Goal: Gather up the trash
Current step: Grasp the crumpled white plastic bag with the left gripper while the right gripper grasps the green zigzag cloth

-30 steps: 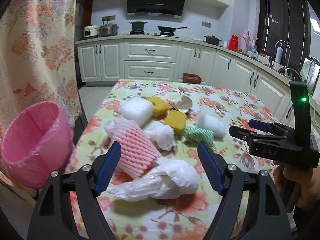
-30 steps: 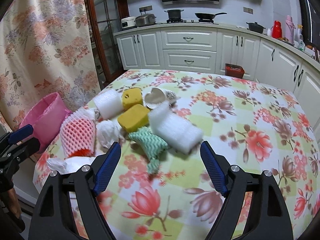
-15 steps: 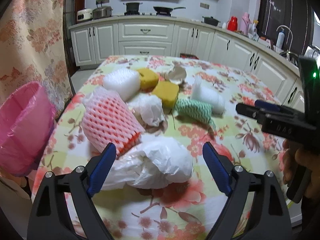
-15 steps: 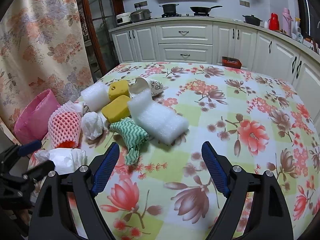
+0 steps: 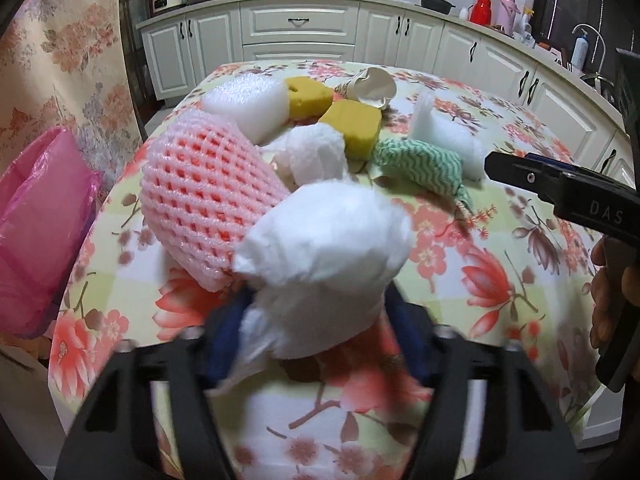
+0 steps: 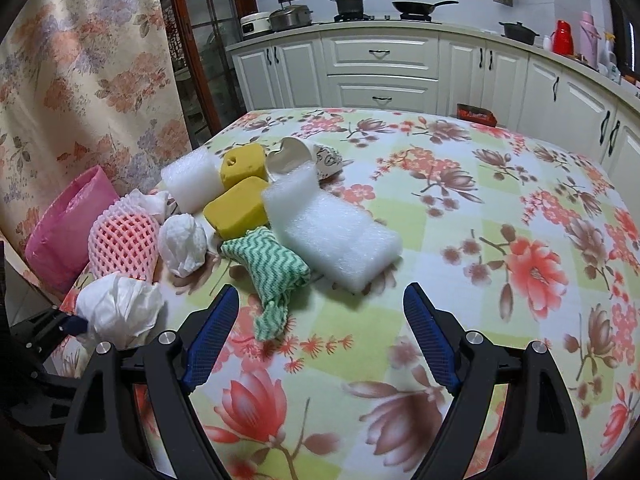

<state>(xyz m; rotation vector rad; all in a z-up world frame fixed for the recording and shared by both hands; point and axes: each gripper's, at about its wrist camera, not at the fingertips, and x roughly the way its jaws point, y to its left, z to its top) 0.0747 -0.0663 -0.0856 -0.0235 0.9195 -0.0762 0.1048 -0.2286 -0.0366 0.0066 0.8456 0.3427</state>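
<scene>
A crumpled white plastic bag [image 5: 324,256] sits between the blue pads of my left gripper [image 5: 320,308], whose jaws are closing and squeeze its lower part. Behind it lies a pink foam fruit net [image 5: 200,196], then a white tissue ball [image 5: 316,152], two yellow sponges [image 5: 356,128], a green zigzag cloth [image 6: 272,264] and white foam wrap [image 6: 332,236]. My right gripper [image 6: 322,300] hangs open over the tablecloth just in front of the green cloth, with nothing between its fingers. A pink-lined bin [image 5: 36,232] stands off the table's left edge.
The table [image 6: 500,208] wears a floral cloth; its right half holds no objects. A crushed paper cup [image 6: 304,158] and a white foam block [image 6: 196,180] lie at the back of the pile. A floral curtain [image 6: 80,60] hangs on the left, with kitchen cabinets [image 6: 380,68] behind.
My left gripper came down and forward over the white plastic bag and its jaws narrowed onto it. The right gripper sank slightly toward the table and stayed open.
</scene>
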